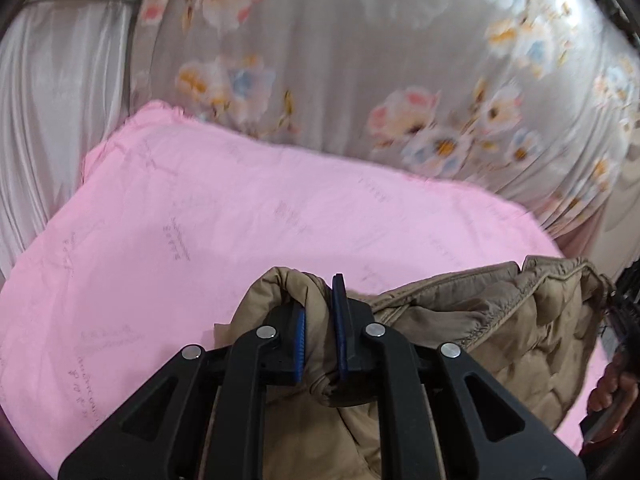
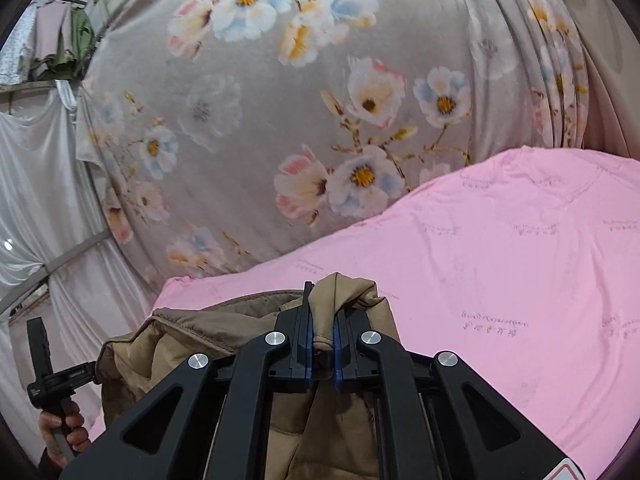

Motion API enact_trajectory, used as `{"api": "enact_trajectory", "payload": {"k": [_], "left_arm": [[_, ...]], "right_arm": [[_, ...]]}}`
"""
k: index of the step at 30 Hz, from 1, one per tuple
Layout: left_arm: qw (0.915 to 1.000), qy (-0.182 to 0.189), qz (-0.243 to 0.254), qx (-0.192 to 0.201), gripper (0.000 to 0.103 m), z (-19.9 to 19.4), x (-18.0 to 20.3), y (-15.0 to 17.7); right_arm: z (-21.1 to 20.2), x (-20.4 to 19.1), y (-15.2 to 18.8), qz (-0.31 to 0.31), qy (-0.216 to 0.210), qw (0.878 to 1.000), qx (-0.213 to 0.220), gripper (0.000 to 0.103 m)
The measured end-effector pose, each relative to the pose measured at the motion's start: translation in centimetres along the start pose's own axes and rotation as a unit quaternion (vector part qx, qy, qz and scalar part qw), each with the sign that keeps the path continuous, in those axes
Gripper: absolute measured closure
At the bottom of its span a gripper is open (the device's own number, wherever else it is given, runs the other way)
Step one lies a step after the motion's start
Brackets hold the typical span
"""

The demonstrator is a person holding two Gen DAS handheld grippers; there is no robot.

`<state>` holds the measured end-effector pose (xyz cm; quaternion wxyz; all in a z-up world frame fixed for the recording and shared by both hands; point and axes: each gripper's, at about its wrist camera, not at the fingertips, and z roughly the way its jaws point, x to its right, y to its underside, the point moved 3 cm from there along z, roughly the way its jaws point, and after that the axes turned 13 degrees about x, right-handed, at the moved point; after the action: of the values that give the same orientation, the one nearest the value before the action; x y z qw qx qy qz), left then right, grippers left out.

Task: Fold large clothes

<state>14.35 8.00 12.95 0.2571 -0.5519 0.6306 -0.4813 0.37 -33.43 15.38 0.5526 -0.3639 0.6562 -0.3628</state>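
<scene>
Nearest, left gripper (image 1: 320, 320) clamped narrow on a bunched fold of the tan quilted jacket (image 1: 500, 320), right gripper (image 2: 322, 322) pinched likewise on another bunch of it (image 2: 344, 296), the garment slung between the two with its long axis running side to side over the near edge of the pink sheet (image 1: 240, 220). Beyond, bare pink sheet, then the grey floral curtain (image 2: 280, 120) and white drapes (image 2: 36, 184). Only in the right view: the left hand (image 2: 64, 432) on its handle; only in the left view: the right hand (image 1: 612, 392) at the frame edge.
</scene>
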Motion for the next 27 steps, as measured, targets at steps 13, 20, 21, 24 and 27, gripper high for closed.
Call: {"api": "enact_trajectory", "payload": {"k": [13, 20, 21, 24, 27], "left_arm": [[0.9966, -0.001, -0.025, -0.079, 0.088, 10.0, -3.1, 7.6], [0.9956, 0.022, -0.059, -0.069, 0.087, 10.6, -3.9, 8.8], [0.9953, 0.024, -0.063, -0.069, 0.087, 10.7, -4.0, 8.9], [0.9948, 0.028, -0.071, -0.068, 0.087, 10.8, -4.2, 9.0], [0.9937, 0.034, -0.082, -0.067, 0.087, 10.6, -4.4, 8.9]], "right_arm": [[9.1, 5.6, 9.9, 0.022, 0.087, 0.987, -0.133, 0.096], [9.6, 6.3, 11.7, 0.036, 0.09, 0.983, -0.156, 0.096], [9.7, 6.3, 11.8, 0.036, 0.09, 0.983, -0.157, 0.096], [9.9, 6.5, 12.0, 0.044, 0.087, 0.982, -0.159, 0.095], [9.7, 7.2, 12.0, 0.074, 0.07, 0.982, -0.158, 0.093]]}}
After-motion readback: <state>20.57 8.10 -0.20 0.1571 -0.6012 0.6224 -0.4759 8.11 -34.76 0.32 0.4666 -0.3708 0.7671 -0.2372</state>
